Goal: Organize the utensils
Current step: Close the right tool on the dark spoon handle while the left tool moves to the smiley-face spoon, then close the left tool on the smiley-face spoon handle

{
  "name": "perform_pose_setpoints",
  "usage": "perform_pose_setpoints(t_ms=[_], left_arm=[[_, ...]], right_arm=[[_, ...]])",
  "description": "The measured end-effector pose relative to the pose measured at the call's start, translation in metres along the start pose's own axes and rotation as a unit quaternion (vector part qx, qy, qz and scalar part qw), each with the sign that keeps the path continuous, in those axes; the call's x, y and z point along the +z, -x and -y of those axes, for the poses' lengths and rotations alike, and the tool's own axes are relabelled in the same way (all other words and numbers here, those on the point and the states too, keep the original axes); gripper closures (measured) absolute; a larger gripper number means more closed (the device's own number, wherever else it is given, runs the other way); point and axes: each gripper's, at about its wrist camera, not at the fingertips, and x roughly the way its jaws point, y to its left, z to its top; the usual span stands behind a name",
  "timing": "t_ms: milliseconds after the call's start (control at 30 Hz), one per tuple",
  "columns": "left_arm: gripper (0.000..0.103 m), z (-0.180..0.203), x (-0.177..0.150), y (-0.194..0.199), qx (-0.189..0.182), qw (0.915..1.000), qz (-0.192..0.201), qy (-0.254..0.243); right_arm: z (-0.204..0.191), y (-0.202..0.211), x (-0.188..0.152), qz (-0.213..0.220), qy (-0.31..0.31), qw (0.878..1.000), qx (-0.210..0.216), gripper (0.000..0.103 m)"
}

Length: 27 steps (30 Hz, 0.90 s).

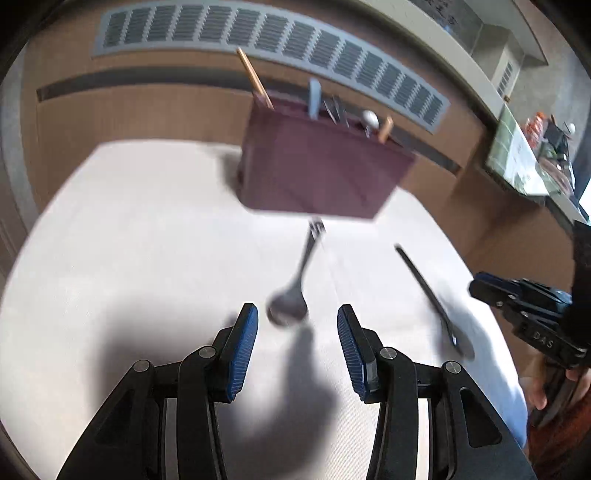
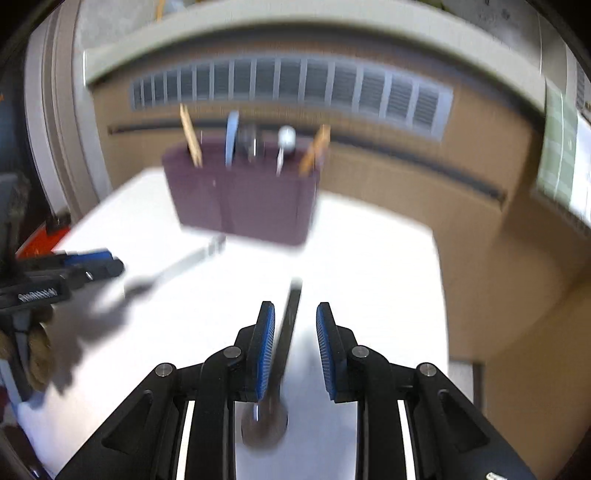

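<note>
A maroon utensil holder (image 1: 317,166) stands at the far side of the white table (image 1: 129,240), with several utensils upright in it; it also shows in the right wrist view (image 2: 243,195). A metal fork (image 1: 299,280) lies on the table, its handle end just ahead of my open left gripper (image 1: 297,325). A black spoon (image 1: 432,295) lies to the right; in the right wrist view the black spoon (image 2: 284,343) lies between the fingers of my open right gripper (image 2: 295,332), not gripped. The fork (image 2: 177,266) shows blurred at left.
A brown wall with a grey vent grille (image 1: 258,33) runs behind the table. The right gripper's body (image 1: 528,310) shows at the right edge of the left wrist view. The left gripper's body (image 2: 55,277) shows at left in the right view. A cluttered counter (image 1: 532,155) lies far right.
</note>
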Motion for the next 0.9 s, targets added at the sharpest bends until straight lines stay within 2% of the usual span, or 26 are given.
perform_pose_setpoints(t_ms=[167,333,500,700,800,900], left_arm=[[0.057,0.008,-0.002,-0.009,0.013,0.9994,-0.023,-0.021],[0.057,0.013,0.013,-0.011,0.029,0.9987,-0.022,-0.035],[0.057,0.017,0.021,-0.016,0.033,0.9980,-0.023,-0.048],[0.057,0.019,0.024,-0.021,0.032,0.9975,-0.027,-0.057],[0.057,0.018,0.024,-0.022,0.034,0.9972,-0.030,-0.059],[0.057,0.017,0.024,-0.025,0.035,0.9970,-0.035,-0.060]], right_arm=[[0.010,-0.023,-0.008,-0.036,-0.043,0.997,0.057,0.081],[0.004,-0.054,-0.004,-0.078,-0.040,0.996,0.022,0.081],[0.000,-0.066,0.007,-0.089,-0.034,0.995,0.016,0.081],[-0.001,-0.071,0.016,-0.083,-0.021,0.996,0.016,0.081],[-0.004,-0.069,0.016,-0.079,-0.004,0.997,0.014,0.090],[-0.010,-0.061,0.013,-0.073,0.005,0.997,0.028,0.092]])
